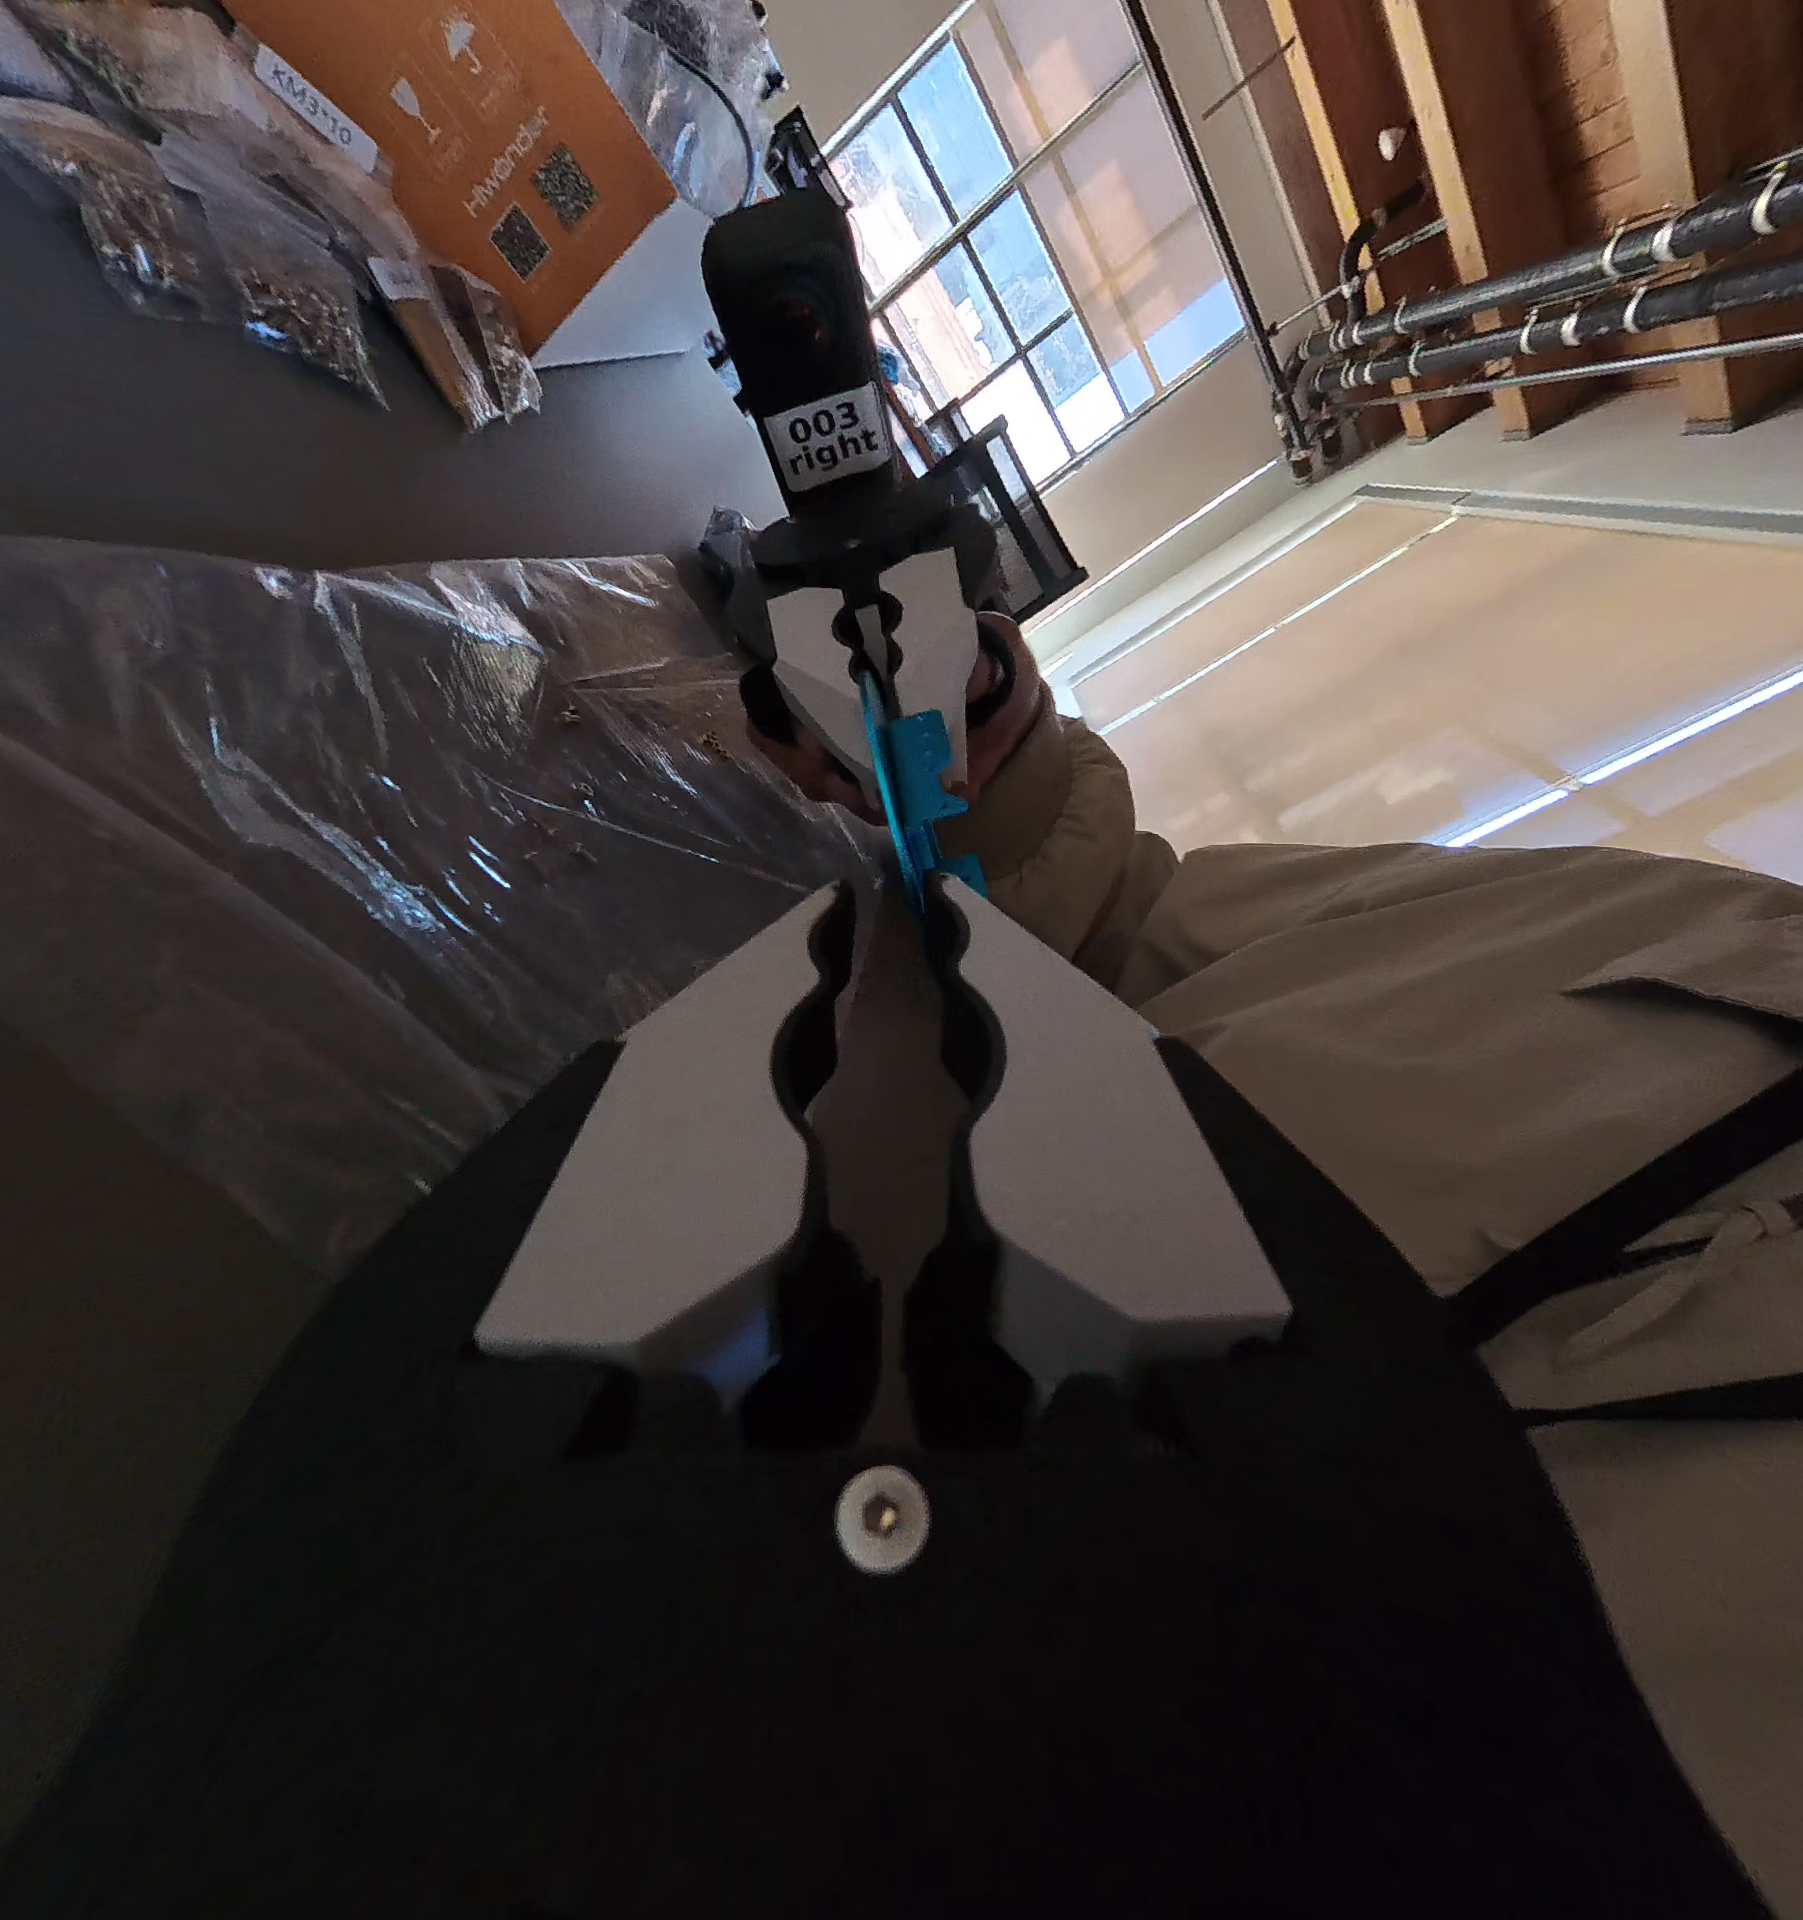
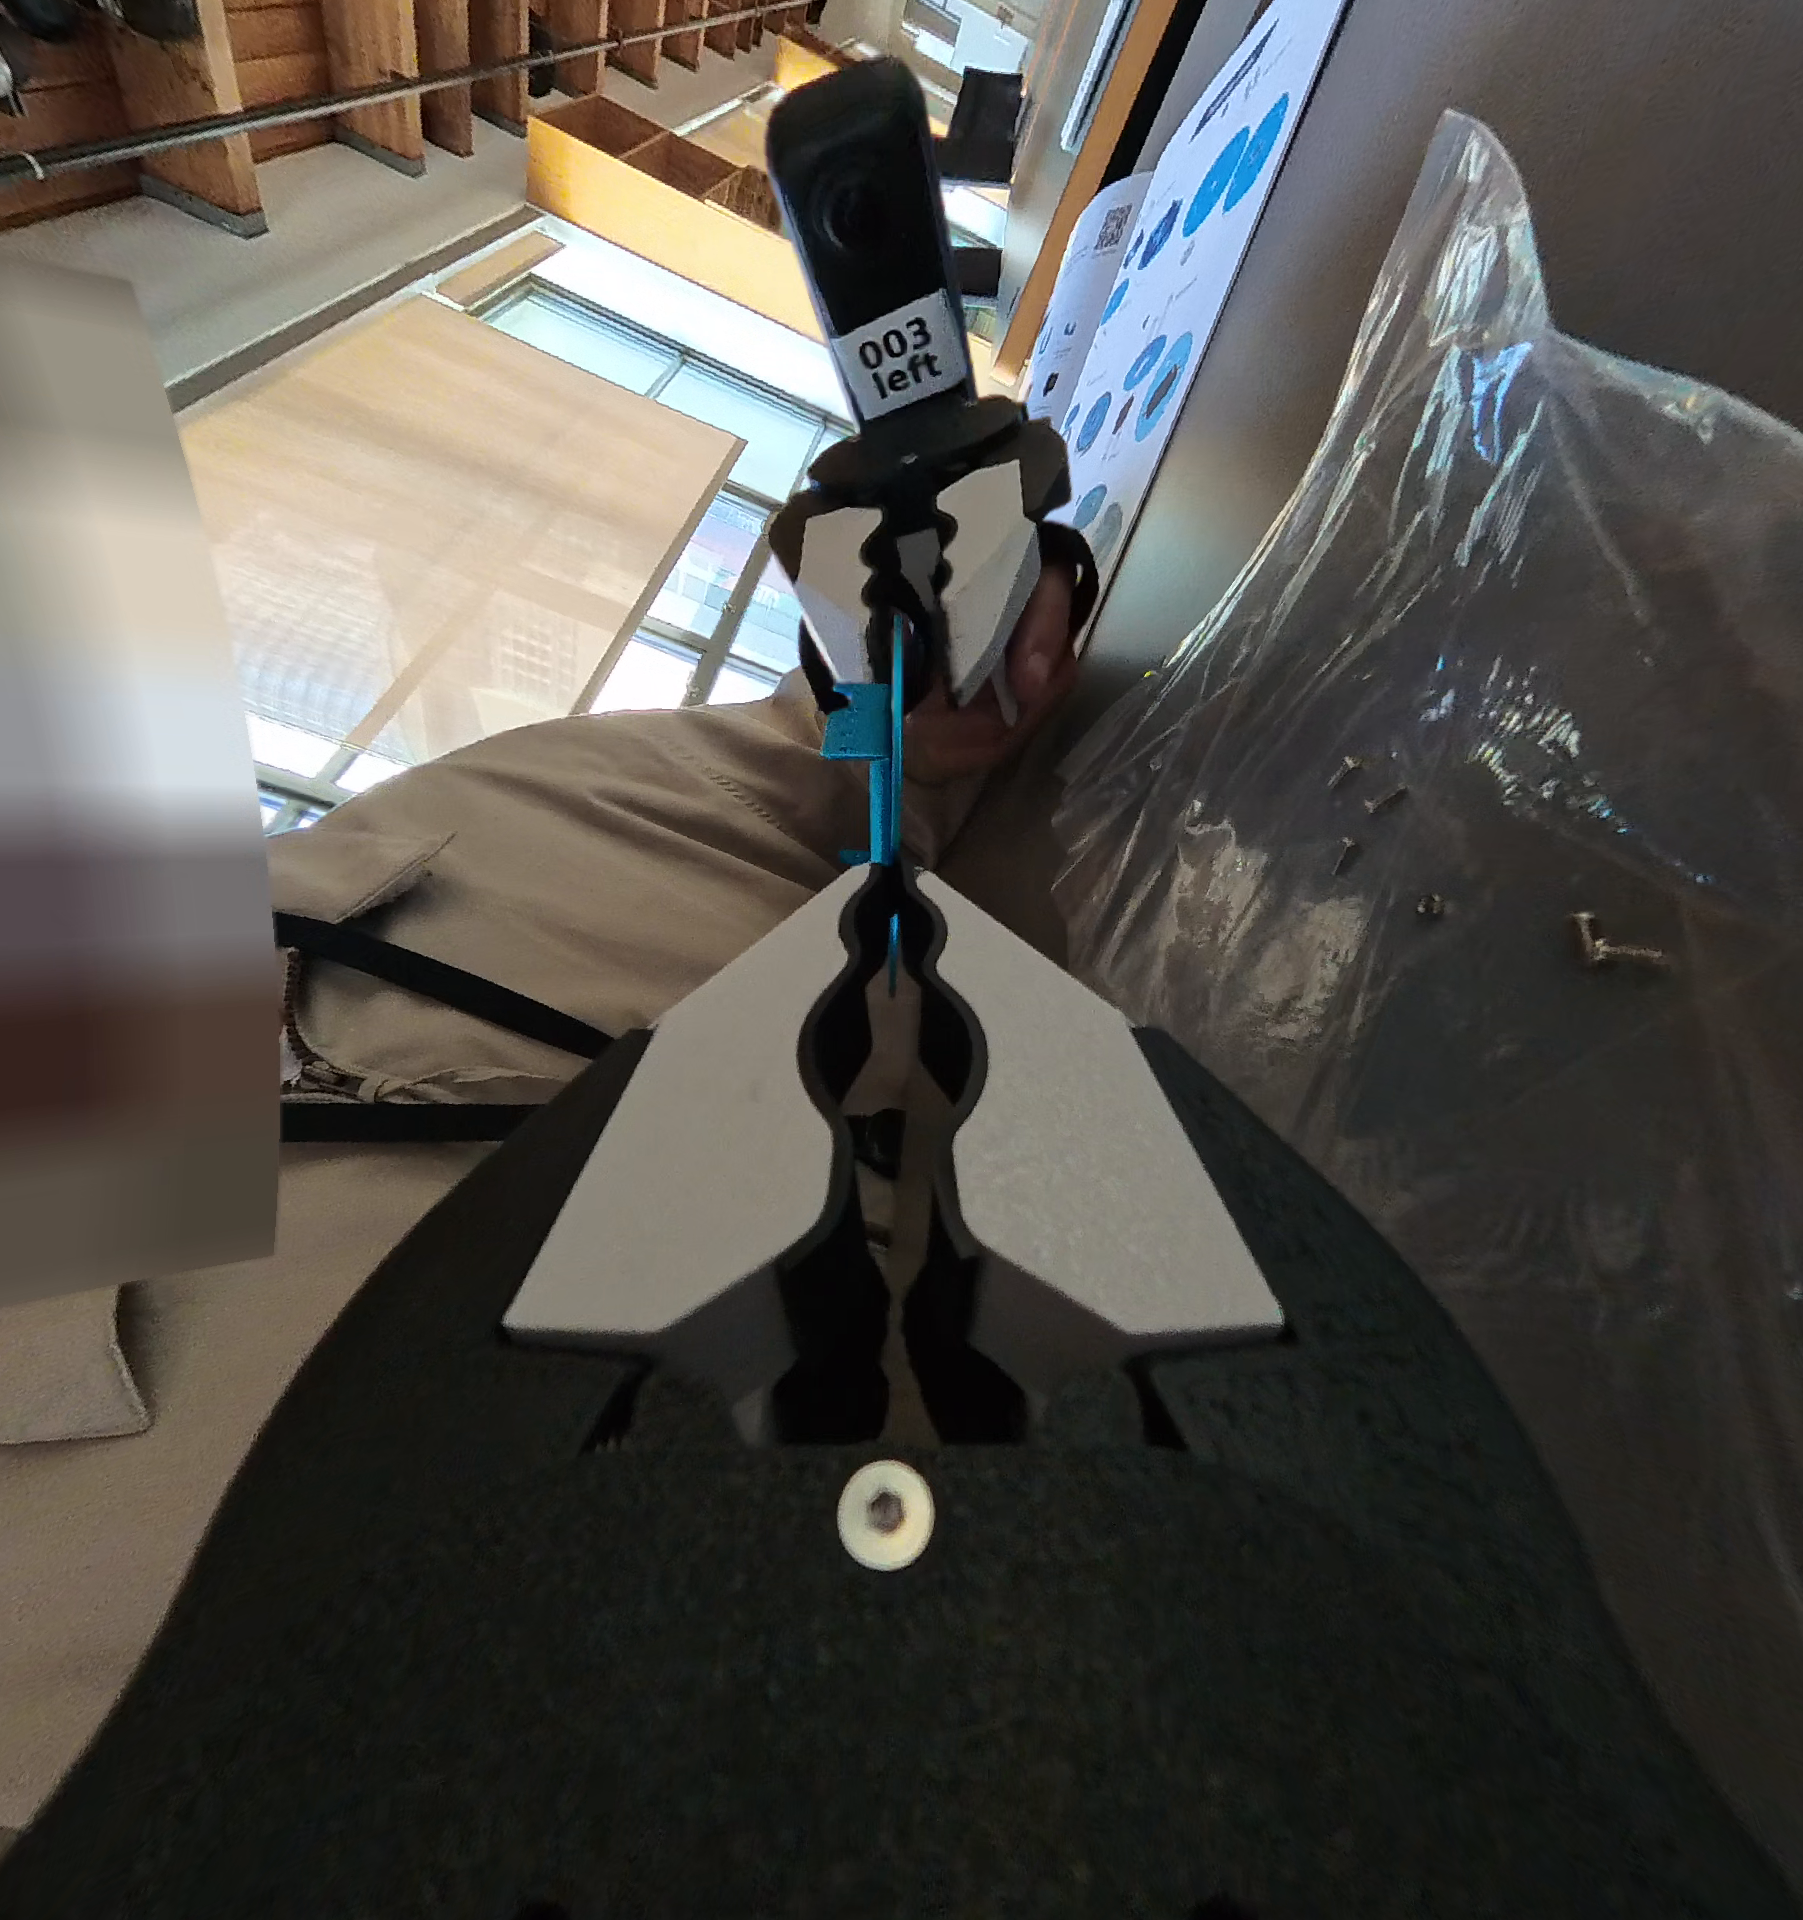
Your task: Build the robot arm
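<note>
A thin blue metal bracket point(image 1: 912, 790) with small bent tabs is held in the air between my two grippers, which face each other tip to tip. My left gripper point(image 1: 892, 891) is shut on one end of it, the edge pinched at the fingertips. My right gripper point(image 2: 889, 883) is shut on the other end of the bracket point(image 2: 881, 774). In the left wrist view the right gripper point(image 1: 881, 707) shows farther off, gripping the bracket. In the right wrist view the left gripper point(image 2: 902, 623) shows the same way. A person's hand point(image 2: 990, 717) holds each gripper.
A crumpled clear plastic bag point(image 1: 357, 779) lies on the dark table, with several small screws point(image 2: 1603, 945) on it. An orange box point(image 1: 481, 135) and bags of hardware point(image 1: 284, 281) stand farther off. A printed sheet point(image 2: 1177, 239) lies on the table. The person's beige jacket point(image 1: 1396, 1039) is close behind the grippers. My hands' fingertips stand some 6 cm from each other.
</note>
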